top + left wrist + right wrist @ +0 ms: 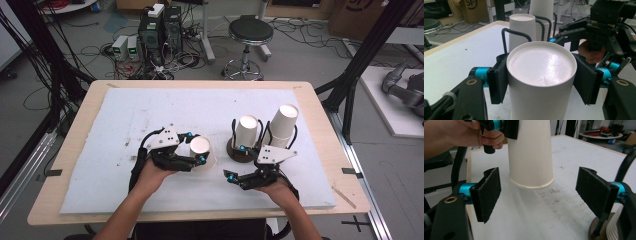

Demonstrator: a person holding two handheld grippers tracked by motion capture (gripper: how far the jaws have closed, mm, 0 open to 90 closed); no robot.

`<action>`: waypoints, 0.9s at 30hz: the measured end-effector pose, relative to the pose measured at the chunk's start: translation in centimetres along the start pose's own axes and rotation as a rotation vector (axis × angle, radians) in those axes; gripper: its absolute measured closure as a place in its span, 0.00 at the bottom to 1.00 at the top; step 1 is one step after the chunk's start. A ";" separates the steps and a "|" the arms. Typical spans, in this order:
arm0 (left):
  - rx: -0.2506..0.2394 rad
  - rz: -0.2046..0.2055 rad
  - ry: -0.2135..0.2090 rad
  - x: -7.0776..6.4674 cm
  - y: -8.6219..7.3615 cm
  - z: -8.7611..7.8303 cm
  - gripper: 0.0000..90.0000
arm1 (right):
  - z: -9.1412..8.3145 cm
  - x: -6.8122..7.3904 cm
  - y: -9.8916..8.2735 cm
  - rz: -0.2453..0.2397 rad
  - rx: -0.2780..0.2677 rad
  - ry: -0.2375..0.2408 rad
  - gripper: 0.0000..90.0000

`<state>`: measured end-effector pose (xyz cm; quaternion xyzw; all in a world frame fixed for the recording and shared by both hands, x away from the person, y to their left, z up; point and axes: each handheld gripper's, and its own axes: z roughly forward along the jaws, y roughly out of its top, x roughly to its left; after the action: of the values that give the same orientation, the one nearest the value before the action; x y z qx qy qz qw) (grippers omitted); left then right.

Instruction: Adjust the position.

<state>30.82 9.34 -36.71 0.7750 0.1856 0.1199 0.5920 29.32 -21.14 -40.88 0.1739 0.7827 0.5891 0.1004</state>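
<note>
Altogether, three white cups (202, 148); one gripper-held (196, 148).

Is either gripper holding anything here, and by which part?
The left gripper clamps an upside-down white paper cup by its sides near the upturned base. The right gripper is open, holding nothing.

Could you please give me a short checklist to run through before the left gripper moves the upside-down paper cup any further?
1. Left gripper clamped on the upside-down cup, a pad on each side: ok.
2. Cup rim off the white mat, seen in the right gripper view: ok, it seems lifted, with a slight tilt.
3. Right gripper open, nothing between its pads: ok.
4. Right gripper apart from the cup: ok.
5. Wire holder carries another upside-down cup; room for one more: cannot tell.
6. Cup stack behind the holder standing: ok, though leaning.
</note>
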 end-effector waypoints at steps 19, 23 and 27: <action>-0.021 0.000 -0.020 -0.6 0.0 0.8 0.39 | 2.4 -0.5 0.3 0.024 0.018 0.067 0.23; -0.027 0.017 -0.039 -1.0 0.6 1.1 0.39 | 2.4 -0.4 0.3 0.024 0.010 0.065 0.23; -0.042 0.013 -0.063 -1.3 0.9 1.3 0.39 | 2.7 -0.2 0.3 0.023 0.009 0.081 0.23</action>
<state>30.29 7.45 -36.19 0.7670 0.1596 0.1032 0.6129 30.55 -18.80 -41.39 0.1593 0.7866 0.5935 0.0613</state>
